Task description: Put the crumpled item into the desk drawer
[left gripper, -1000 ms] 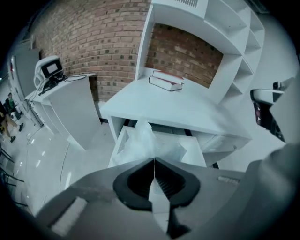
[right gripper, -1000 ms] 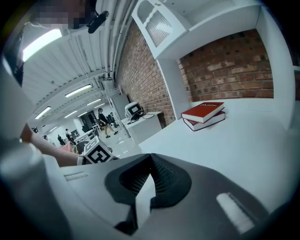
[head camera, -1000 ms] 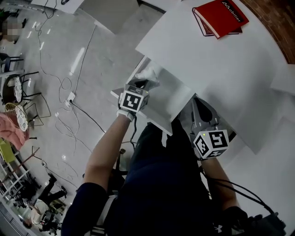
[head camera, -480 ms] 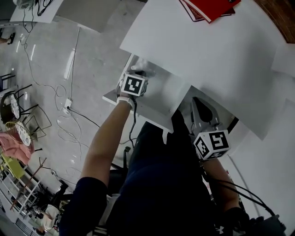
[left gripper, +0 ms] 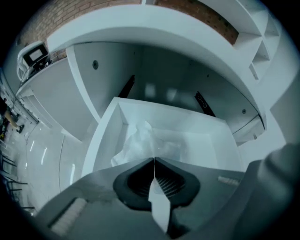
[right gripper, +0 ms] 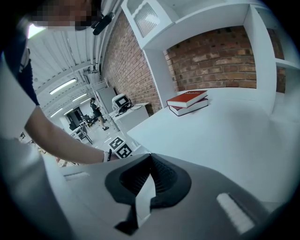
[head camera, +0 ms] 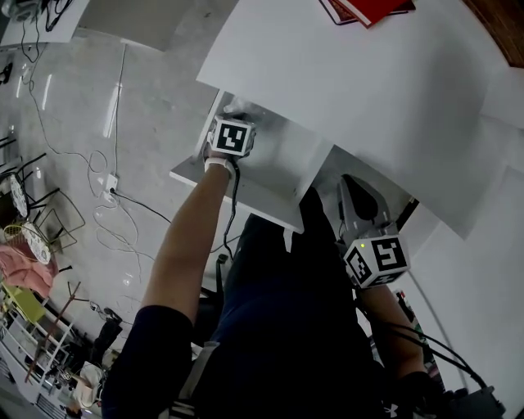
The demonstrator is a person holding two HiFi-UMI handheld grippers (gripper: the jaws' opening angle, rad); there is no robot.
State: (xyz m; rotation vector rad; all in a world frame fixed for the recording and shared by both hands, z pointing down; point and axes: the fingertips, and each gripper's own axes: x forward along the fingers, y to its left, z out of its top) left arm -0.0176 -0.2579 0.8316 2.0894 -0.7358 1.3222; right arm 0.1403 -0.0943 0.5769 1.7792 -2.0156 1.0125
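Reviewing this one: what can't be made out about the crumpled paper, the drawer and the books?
Head view: the crumpled paper is mostly hidden behind the marker cube of the left gripper; the red books are cut off by the top edge.
Left gripper view: the paper's lower part lies behind the fingers, so contact with the drawer floor is unclear.

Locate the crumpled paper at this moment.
In the left gripper view, the crumpled paper is pinched at the tips of the left gripper, over the left part of the open drawer.
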